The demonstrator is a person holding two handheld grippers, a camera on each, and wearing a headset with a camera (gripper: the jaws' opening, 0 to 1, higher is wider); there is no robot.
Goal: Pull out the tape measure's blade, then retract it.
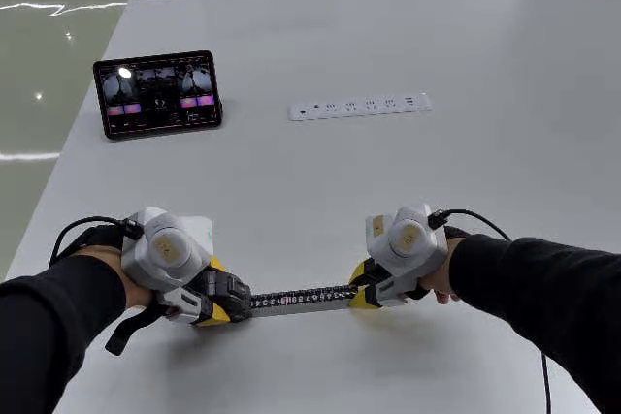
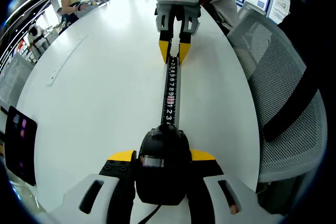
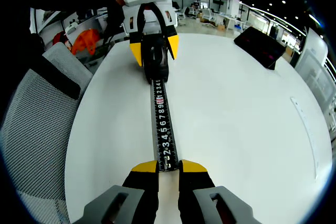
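**A:** Fingers [image 2: 122, 156] of the left gripper [image 1: 218, 290] are clamped on the tape case [image 2: 163, 174], one on each flank. The right gripper [image 3: 168, 167] has its tips pinched together on the free end of the blade [image 3: 161, 124].

**B:** And where's the tape?

**A:** Low over the table [image 1: 388, 172], near its front edge. The case is on the left. The blade runs straight across to the right gripper, printed side up, with a short length out.

**B:** So which step is it, pulling or retracting?

**A:** I can't say from this. My guess is mid-stroke, and the care needed is the same either way.

**B:** Which is?

**A:** Move the right gripper only along the blade's own line. Any sideways drift or roll would twist the strip and could slip it from the pinch. Hold the case level and steady, so its mouth faces the right gripper squarely.

**B:** And for going back in?

**A:** Walk the tip toward the case under a firm pinch rather than letting go. A freed blade would likely whip and snap home hard. Release only once the hook is at the mouth.
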